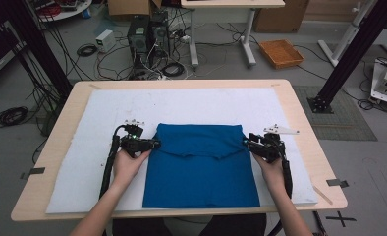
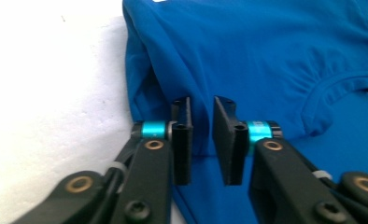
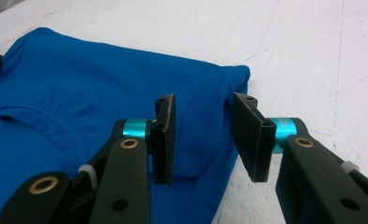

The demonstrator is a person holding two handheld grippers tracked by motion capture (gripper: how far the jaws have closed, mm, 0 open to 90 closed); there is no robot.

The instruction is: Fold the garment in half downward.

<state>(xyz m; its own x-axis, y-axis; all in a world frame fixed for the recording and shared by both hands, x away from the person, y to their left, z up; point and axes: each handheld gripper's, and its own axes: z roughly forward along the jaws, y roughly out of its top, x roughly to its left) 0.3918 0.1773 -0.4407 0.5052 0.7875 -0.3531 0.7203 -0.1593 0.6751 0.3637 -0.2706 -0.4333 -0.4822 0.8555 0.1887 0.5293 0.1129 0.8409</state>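
Note:
A blue T-shirt [image 1: 201, 169] lies folded on the white mat [image 1: 181, 104], its upper part turned down so the neckline [image 2: 341, 86] shows across the middle. My left gripper [image 1: 156, 143] sits at the shirt's left edge, near the folded top corner. In the left gripper view its jaws [image 2: 201, 135] stand a narrow gap apart, with a ridge of blue cloth [image 2: 266, 51] between them. My right gripper [image 1: 246, 142] is at the shirt's right edge. Its jaws [image 3: 203, 135] are wider apart and straddle the folded corner of the shirt [image 3: 79, 88] without pressing on it.
The mat covers most of the wooden table [image 1: 181, 83], with bare white areas left, right and behind the shirt. On the floor beyond are computer towers [image 1: 147, 34], loose cables and an orange tray [image 1: 281, 52]. Black frame posts stand at both sides.

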